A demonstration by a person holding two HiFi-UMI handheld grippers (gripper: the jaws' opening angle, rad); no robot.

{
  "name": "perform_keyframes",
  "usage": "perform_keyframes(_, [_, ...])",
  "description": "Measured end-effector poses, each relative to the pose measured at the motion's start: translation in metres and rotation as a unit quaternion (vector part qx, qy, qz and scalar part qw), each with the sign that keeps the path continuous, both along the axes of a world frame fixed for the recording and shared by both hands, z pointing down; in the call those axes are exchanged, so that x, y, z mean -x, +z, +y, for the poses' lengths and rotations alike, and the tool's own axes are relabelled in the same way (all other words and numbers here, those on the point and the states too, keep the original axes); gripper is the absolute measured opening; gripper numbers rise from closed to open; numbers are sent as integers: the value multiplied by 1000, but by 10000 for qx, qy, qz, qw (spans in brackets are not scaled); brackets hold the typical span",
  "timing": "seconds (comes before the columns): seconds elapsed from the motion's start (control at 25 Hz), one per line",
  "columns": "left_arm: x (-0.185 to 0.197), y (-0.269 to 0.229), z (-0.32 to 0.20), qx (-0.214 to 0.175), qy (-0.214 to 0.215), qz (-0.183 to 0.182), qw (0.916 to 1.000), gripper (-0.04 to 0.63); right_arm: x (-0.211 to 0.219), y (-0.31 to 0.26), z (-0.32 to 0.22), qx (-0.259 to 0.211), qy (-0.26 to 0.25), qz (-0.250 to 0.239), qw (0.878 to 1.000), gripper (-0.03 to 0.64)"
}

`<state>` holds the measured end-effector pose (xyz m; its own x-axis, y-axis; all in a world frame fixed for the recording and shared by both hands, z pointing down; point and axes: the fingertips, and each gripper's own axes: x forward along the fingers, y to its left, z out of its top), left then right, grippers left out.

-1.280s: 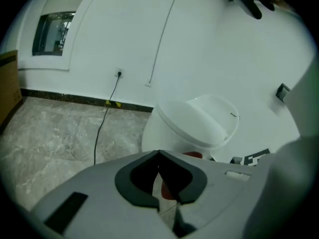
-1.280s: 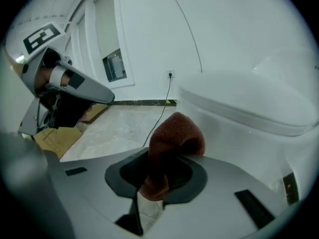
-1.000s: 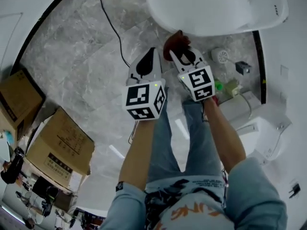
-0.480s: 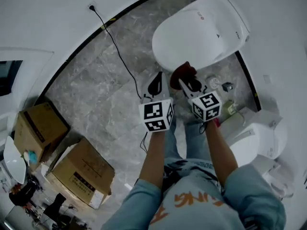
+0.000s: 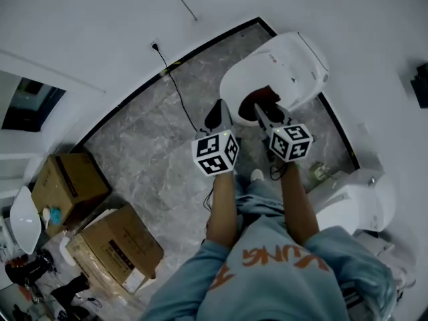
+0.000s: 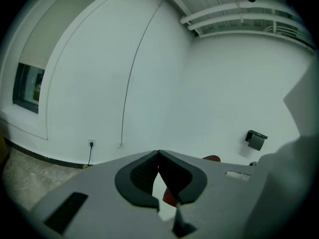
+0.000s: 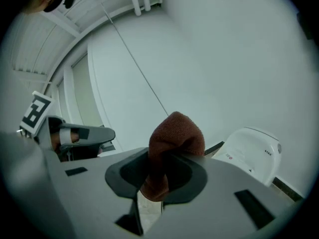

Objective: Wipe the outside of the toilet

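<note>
The white toilet (image 5: 284,69) stands against the wall at the upper right of the head view, lid down. My right gripper (image 5: 261,110) is shut on a reddish-brown cloth (image 5: 257,97), held over the toilet's front edge. In the right gripper view the cloth (image 7: 175,136) bulges up between the jaws, with the toilet (image 7: 251,151) beyond to the right. My left gripper (image 5: 219,109) hangs just left of it, over the floor. Its jaws meet at the tips with nothing between them in the left gripper view (image 6: 159,156).
Two cardboard boxes (image 5: 67,182) (image 5: 115,246) sit on the grey marble floor at the left. A black cable (image 5: 177,92) runs from a wall socket (image 5: 156,45) towards my legs. Another white fixture (image 5: 354,206) and small bottles (image 5: 321,171) stand at the right. A black holder (image 6: 255,139) hangs on the wall.
The head view has pulled up and back, so the toilet looks smaller and farther. Both grippers rose with it, and the cloth stayed in the right gripper by the toilet's front.
</note>
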<state>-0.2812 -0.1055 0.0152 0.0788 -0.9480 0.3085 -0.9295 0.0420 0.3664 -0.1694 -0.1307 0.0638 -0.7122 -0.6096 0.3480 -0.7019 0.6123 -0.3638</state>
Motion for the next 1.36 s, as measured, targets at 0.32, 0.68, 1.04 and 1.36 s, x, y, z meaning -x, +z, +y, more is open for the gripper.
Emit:
perform_keyframes(0.32, [-15,-102,10,-870,-21,-692,9938,-5,-13,-118,-14,-1161,21,51,9932,77])
perform_keyframes(0.68, [-37,-162,-7,-1391,-108,-858,9865,-5,-36,-191,-22,-1773,-332,-93,9836,77])
perform_keyframes(1.04, [-81,-159,11,-1466,71,-871,9853,-5,-84,-201,-1,-2027,-161,-36,9791,77])
perform_keyframes(1.36, [-90,-149,-4,-1395,104,-936,9857,-5,-91,-196,-24,-2009,-68,-32,9796,80])
